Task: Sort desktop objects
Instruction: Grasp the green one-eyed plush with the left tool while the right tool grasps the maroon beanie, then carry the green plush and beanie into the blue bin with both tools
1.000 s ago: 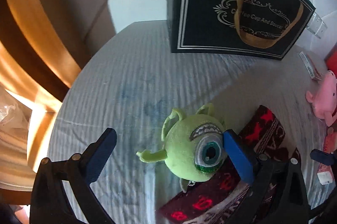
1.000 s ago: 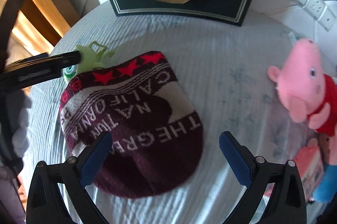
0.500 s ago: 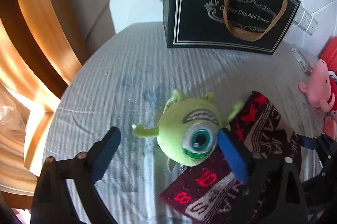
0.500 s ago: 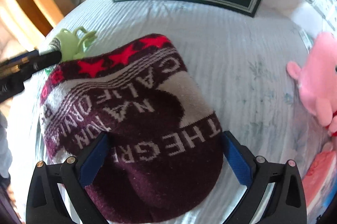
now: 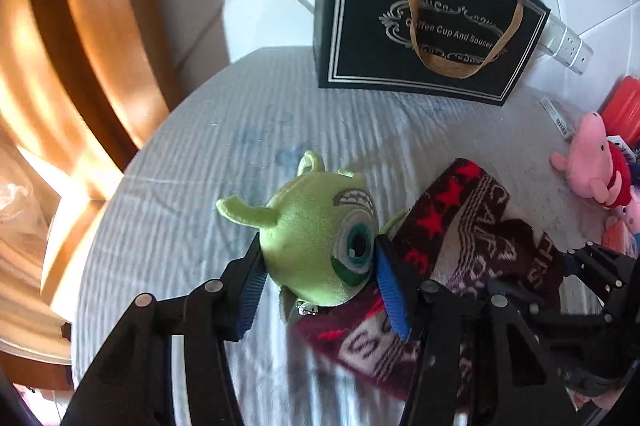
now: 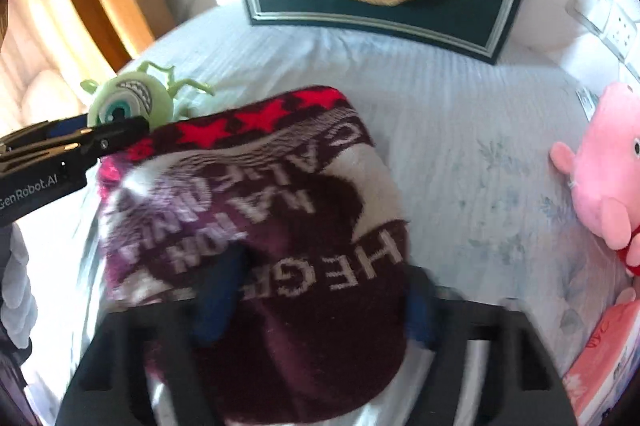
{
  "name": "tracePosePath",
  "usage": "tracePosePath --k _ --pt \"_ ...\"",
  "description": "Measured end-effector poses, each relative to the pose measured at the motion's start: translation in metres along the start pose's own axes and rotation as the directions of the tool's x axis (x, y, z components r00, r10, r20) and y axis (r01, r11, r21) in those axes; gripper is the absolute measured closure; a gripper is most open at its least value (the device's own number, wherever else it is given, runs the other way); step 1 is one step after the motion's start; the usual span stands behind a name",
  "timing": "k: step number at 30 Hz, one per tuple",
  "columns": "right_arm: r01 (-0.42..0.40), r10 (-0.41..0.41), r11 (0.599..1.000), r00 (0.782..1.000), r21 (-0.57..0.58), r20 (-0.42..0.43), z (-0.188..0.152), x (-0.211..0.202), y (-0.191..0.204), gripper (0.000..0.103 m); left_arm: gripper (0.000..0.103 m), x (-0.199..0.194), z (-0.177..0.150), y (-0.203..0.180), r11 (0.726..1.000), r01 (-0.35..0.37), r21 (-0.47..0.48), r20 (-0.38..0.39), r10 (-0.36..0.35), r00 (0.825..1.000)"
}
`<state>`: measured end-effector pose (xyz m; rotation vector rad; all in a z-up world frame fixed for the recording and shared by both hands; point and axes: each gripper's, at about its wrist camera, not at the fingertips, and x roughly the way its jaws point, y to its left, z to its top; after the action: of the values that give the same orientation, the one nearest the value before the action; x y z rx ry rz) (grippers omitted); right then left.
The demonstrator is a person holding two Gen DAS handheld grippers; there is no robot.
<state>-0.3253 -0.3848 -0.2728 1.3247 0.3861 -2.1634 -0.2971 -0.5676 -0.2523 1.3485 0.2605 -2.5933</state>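
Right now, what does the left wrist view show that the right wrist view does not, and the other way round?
Only the left wrist view: the left tongs from behind, both pads pressed on the green toy, and a red thing at the right edge.

Only the right wrist view: the right tongs closing around the hat, and a wall socket.

Both: green toy, hat, black bag, pink toy, striped cloth.
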Motion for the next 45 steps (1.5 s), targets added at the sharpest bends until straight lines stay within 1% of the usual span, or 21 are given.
tracePosePath --k 1,2,3,5,6,8,11,13,15,16,18,19,20,21,25,28,30,33,38,41,45 --pt "0.014 -0.014 1.000 1.000 -0.012 0.011 0.000 -0.003 0.002 0.060 0.052 -0.011 -0.004 0.001 1.000 -0.003 -0.004 0.014 0.004 1.000" --pt "0.019 -0.018 1.000 0.999 -0.018 0.026 0.000 -0.009 0.004 0.067 0.052 -0.020 -0.006 0.001 1.000 -0.016 -0.005 0.026 0.016 1.000" --pt "0.007 -0.007 1.000 0.999 -0.013 0.044 -0.001 -0.016 0.003 0.077 0.052 -0.033 -0.010 0.001 1.000 -0.029 -0.004 0.043 0.029 0.999" --pt "-0.015 0.014 1.000 0.997 0.014 0.075 0.006 -0.029 0.002 0.083 0.052 -0.056 -0.016 0.004 0.999 -0.034 -0.016 0.065 0.035 0.997" --pt "-0.027 0.025 0.999 0.995 0.020 0.096 0.008 -0.038 0.001 0.089 0.052 -0.068 -0.019 0.004 0.999 -0.037 -0.024 0.073 0.039 0.997" --pt "-0.040 0.036 0.999 0.990 0.025 0.133 0.010 -0.055 0.003 0.089 0.052 -0.090 -0.023 0.005 0.998 -0.043 -0.043 0.093 0.047 0.995" --pt "-0.039 0.037 0.999 0.978 0.008 0.205 0.010 -0.092 0.014 0.090 0.052 -0.127 -0.032 0.003 0.996 -0.061 -0.062 0.130 0.069 0.989" --pt "-0.030 0.030 1.000 0.963 -0.002 0.268 0.011 -0.121 0.018 0.091 0.052 -0.156 -0.038 -0.001 0.995 -0.074 -0.066 0.163 0.084 0.983" --pt "-0.016 0.018 1.000 0.941 -0.008 0.339 0.008 -0.157 0.021 0.091 0.052 -0.182 -0.045 -0.005 0.994 -0.083 -0.067 0.192 0.094 0.977" --pt "-0.006 0.010 1.000 0.928 -0.010 0.373 0.007 -0.174 0.021 0.098 0.052 -0.195 -0.048 -0.008 0.995 -0.080 -0.067 0.206 0.092 0.974" --pt "0.026 -0.018 1.000 0.892 -0.010 0.452 0.003 -0.213 0.022 0.098 0.052 -0.222 -0.054 -0.015 0.995 -0.076 -0.068 0.238 0.090 0.967" --pt "0.020 -0.013 1.000 0.881 -0.009 0.472 0.002 -0.229 0.021 0.098 0.052 -0.234 -0.056 -0.020 0.995 -0.074 -0.067 0.253 0.089 0.963" --pt "0.022 -0.018 1.000 0.875 -0.003 0.484 0.000 -0.242 0.020 0.098 0.052 -0.245 -0.059 -0.026 0.995 -0.070 -0.067 0.264 0.086 0.961" --pt "0.035 -0.032 0.999 0.863 0.004 0.505 -0.004 -0.257 0.019 0.098 0.052 -0.255 -0.063 -0.031 0.995 -0.067 -0.068 0.271 0.083 0.959" --pt "0.037 -0.044 0.999 0.862 0.025 0.505 -0.029 -0.289 0.008 0.098 0.052 -0.280 -0.083 -0.051 0.997 -0.050 -0.065 0.280 0.067 0.958" --pt "0.046 -0.057 0.998 0.863 0.035 0.502 -0.058 -0.306 0.000 0.098 0.052 -0.292 -0.100 -0.069 0.997 -0.048 -0.060 0.273 0.062 0.960" --pt "0.045 -0.057 0.998 0.858 0.037 0.510 -0.077 -0.317 -0.008 0.098 0.052 -0.297 -0.109 -0.081 0.997 -0.048 -0.060 0.264 0.062 0.962" --pt "0.059 -0.076 0.997 0.849 0.050 0.523 -0.098 -0.333 -0.026 0.098 0.052 -0.308 -0.123 -0.108 0.997 -0.059 -0.054 0.269 0.072 0.960" --pt "0.051 -0.070 0.997 0.817 0.049 0.572 -0.132 -0.372 -0.062 0.098 0.052 -0.330 -0.142 -0.157 0.995 -0.065 -0.071 0.291 0.083 0.953" --pt "0.064 -0.064 0.998 0.790 0.022 0.610 -0.147 -0.401 -0.085 0.098 0.052 -0.338 -0.152 -0.188 0.994 -0.068 -0.090 0.294 0.091 0.952" --pt "0.096 -0.077 0.995 0.753 0.007 0.653 -0.158 -0.444 -0.128 0.098 0.052 -0.346 -0.162 -0.229 0.992 -0.071 -0.107 0.308 0.101 0.946"
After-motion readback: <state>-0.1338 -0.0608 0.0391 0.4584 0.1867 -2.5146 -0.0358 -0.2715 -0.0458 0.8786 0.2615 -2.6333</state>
